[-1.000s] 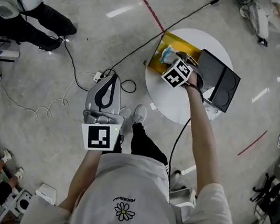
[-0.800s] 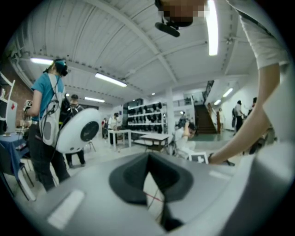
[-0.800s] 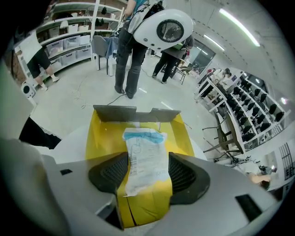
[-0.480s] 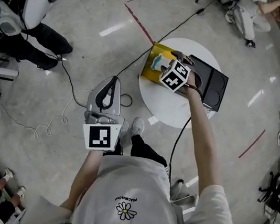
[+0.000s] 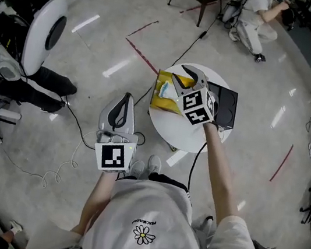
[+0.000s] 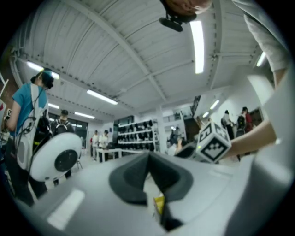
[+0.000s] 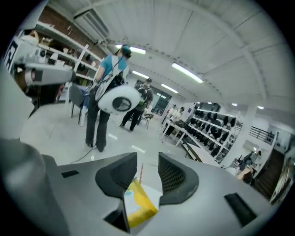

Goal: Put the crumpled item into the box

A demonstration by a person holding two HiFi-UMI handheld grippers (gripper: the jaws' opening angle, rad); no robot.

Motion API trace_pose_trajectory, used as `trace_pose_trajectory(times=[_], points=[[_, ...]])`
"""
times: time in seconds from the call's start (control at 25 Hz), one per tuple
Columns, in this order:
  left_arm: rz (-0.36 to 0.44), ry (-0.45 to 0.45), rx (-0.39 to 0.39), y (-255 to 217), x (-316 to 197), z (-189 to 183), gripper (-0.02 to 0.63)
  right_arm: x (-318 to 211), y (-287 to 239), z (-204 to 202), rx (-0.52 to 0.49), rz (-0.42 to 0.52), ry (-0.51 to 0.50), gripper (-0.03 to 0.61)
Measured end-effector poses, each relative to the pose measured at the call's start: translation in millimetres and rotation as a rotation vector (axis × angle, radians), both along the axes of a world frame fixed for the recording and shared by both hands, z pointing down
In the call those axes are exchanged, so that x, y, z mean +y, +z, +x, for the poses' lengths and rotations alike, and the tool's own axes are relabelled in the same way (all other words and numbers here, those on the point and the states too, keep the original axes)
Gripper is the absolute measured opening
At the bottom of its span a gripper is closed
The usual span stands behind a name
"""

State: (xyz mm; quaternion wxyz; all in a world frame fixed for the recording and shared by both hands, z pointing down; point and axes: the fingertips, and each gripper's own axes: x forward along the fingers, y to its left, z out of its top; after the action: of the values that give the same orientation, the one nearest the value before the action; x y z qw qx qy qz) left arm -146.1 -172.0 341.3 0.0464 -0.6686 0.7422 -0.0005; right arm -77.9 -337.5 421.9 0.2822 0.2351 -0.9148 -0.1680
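A yellow box [image 5: 170, 87] stands on the round white table [image 5: 185, 133]. The crumpled light-blue item [image 5: 163, 91] lies inside it. My right gripper [image 5: 178, 72] hangs above the box; its jaws have just been closing, stand apart and hold nothing. In the right gripper view the gripper [image 7: 147, 159] frames the box [image 7: 144, 211] and the item [image 7: 128, 202] far below. My left gripper [image 5: 126, 97] is off the table's left side over the floor, jaws together and empty. The left gripper view shows that gripper [image 6: 148, 159] pointing level, with a sliver of the box [image 6: 159, 203] beneath.
A black flat tray [image 5: 224, 106] lies on the table beside the box. Cables [image 5: 63, 164] trail over the floor at the left. A white round machine [image 5: 43, 34] stands at the far left by a person's legs. Someone crouches at the top [image 5: 250, 15].
The right gripper has lifted up out of the box, leaving the light-blue item inside. The left gripper has risen a little. The table now looks smaller and farther below.
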Motion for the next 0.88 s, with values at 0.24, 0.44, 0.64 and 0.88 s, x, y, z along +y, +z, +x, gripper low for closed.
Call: trace_pose_trajectory(times=[0.24,0.44,0.64,0.88], points=[[0.066,0.046,-0.035,-24,10,-1,0.000,35,-92,37,-0.373,0.063,0.150,0.044],[0.056,0.074,-0.080,-29,9,1,0.000,68,-124,70,-0.529,0.104,0.225,0.000],[0.097,0.112,-0.070,-45,5,17,0.000,100,-111,100,-0.586,0.067,0.340,0.000],[0.109,0.164,-0.049,-43,1,39,0.000,132,-83,121,-0.555,0.041,0.414,0.000]])
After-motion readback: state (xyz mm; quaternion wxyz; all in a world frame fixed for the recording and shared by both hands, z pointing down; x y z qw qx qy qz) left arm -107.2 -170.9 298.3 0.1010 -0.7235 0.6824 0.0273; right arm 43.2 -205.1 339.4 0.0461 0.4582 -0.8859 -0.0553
